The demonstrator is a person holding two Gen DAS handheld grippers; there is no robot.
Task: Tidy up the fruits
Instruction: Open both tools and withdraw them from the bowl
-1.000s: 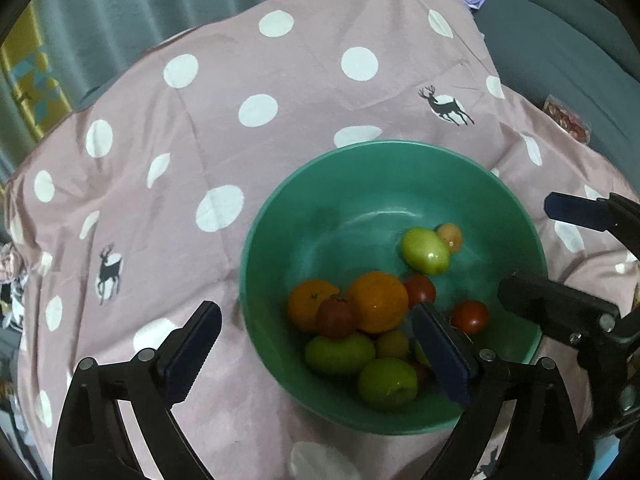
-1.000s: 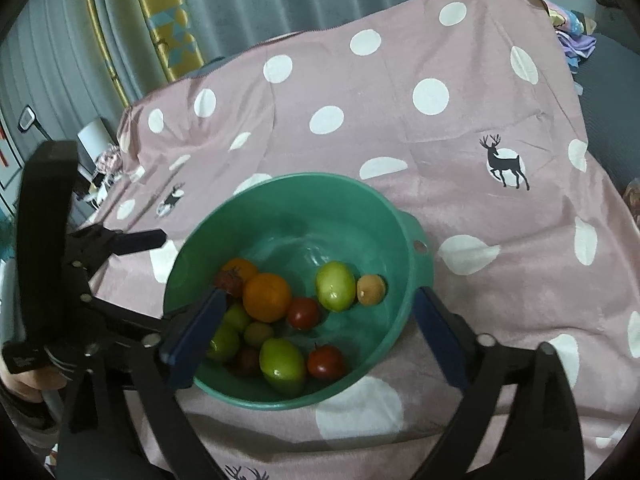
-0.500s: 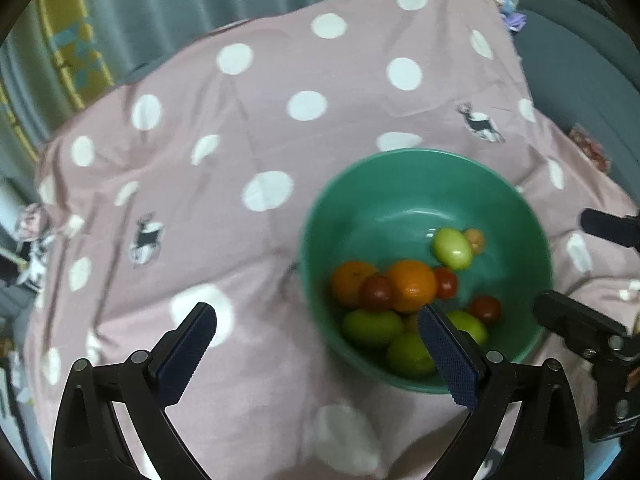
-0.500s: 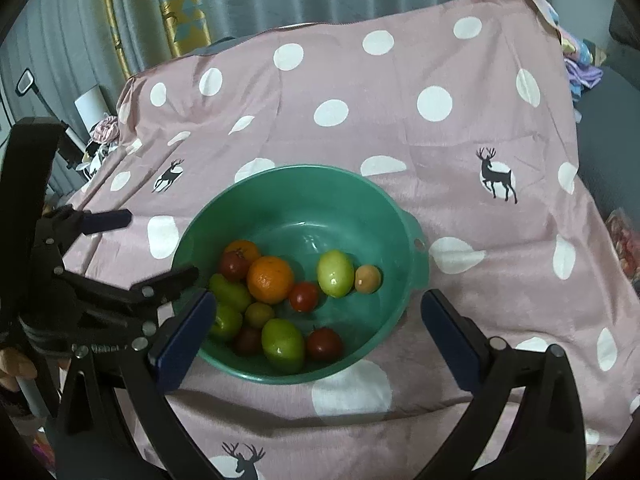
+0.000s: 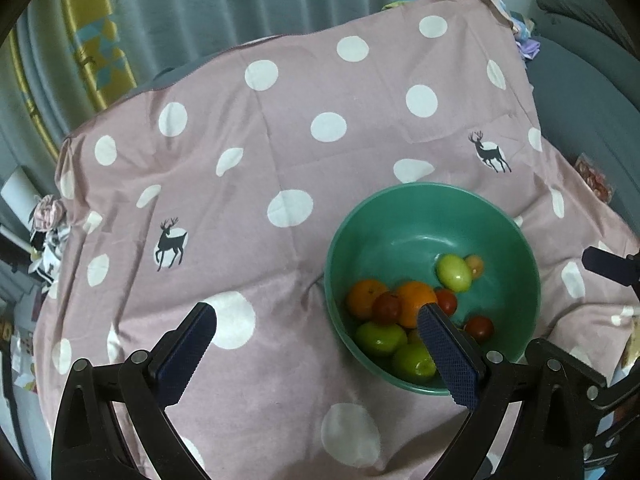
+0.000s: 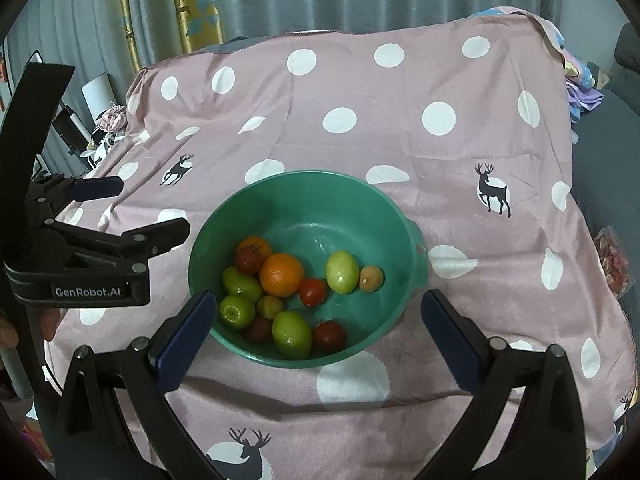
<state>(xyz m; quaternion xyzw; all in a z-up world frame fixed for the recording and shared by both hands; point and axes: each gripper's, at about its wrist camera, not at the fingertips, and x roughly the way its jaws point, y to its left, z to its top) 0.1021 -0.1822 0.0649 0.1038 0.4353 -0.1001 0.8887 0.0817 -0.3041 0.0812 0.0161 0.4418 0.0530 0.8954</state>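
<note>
Grey curtains are seen behind a pink polka-dot cloth [image 5: 280,160] in the left wrist view. On it a green bowl [image 5: 516,240] is set, filled with fruits [image 5: 414,302]. The left gripper [image 5: 316,344] is held released above the cloth, nothing between its jaws.

From the right wrist view, the same bowl [image 6: 400,216] is shown centred, fruits [image 6: 282,274] gathered inside. The right gripper [image 6: 316,320] is spread wide above its near rim, having just been opening, empty.
</note>
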